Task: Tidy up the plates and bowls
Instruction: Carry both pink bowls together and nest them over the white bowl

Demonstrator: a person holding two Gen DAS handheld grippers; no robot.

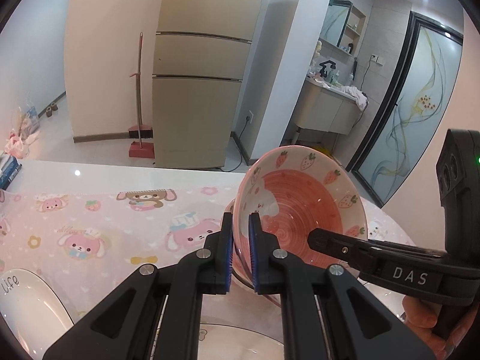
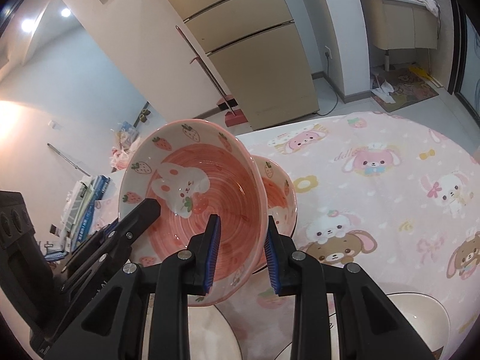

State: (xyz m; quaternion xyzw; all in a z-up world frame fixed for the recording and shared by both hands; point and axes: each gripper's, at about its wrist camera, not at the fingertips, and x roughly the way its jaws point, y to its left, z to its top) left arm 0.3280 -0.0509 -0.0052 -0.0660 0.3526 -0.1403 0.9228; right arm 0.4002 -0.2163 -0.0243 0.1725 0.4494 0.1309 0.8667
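A pink strawberry bowl [image 1: 303,204] is held tilted above the table, also in the right wrist view [image 2: 195,195]. My left gripper [image 1: 240,249] is shut on its left rim. My right gripper [image 2: 243,249] straddles the opposite rim with a wider gap, its blue pads [image 2: 213,255] apart from the wall; it shows in the left wrist view [image 1: 318,237]. A second matching bowl [image 2: 279,192] sits on the table behind it. White plates lie near me [image 1: 27,309], [image 2: 420,324].
The table carries a pink cartoon cloth [image 2: 375,180]. Books [image 2: 87,204] are stacked at its far edge. A fridge [image 1: 198,90] and a red broom with dustpan [image 1: 139,138] stand beyond.
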